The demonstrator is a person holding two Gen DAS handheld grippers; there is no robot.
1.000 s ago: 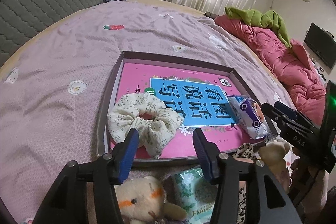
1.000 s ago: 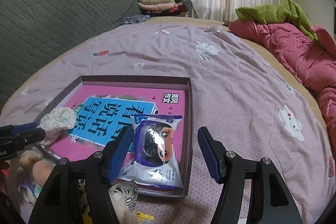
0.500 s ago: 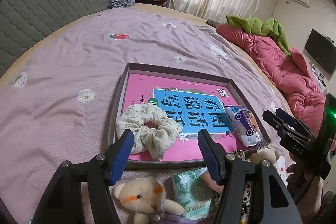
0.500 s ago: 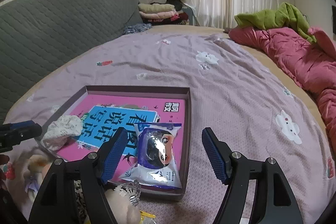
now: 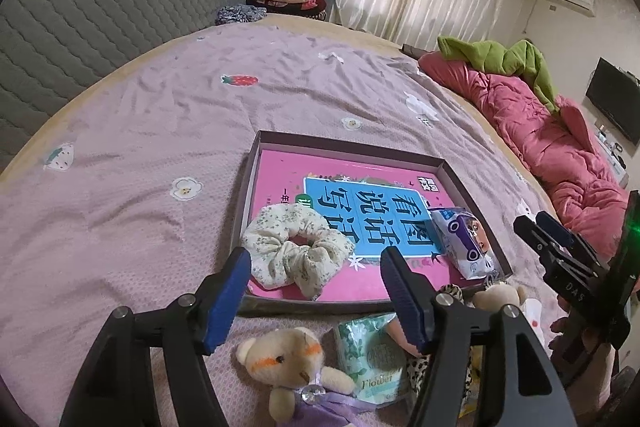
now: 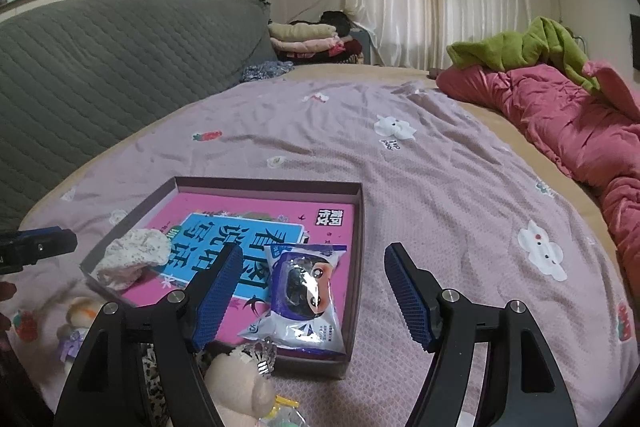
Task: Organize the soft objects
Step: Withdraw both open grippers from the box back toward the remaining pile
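Cream floral scrunchie (image 5: 298, 251), pink book (image 5: 360, 203), lilac bedspread (image 5: 160, 155)

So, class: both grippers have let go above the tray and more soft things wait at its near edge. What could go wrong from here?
1. The teddy bear and tissue pack lie close together, so the open left gripper may catch both.
2. The scrunchie and snack packet already fill the near part of the tray; new items may pile up or slip over its low wall.
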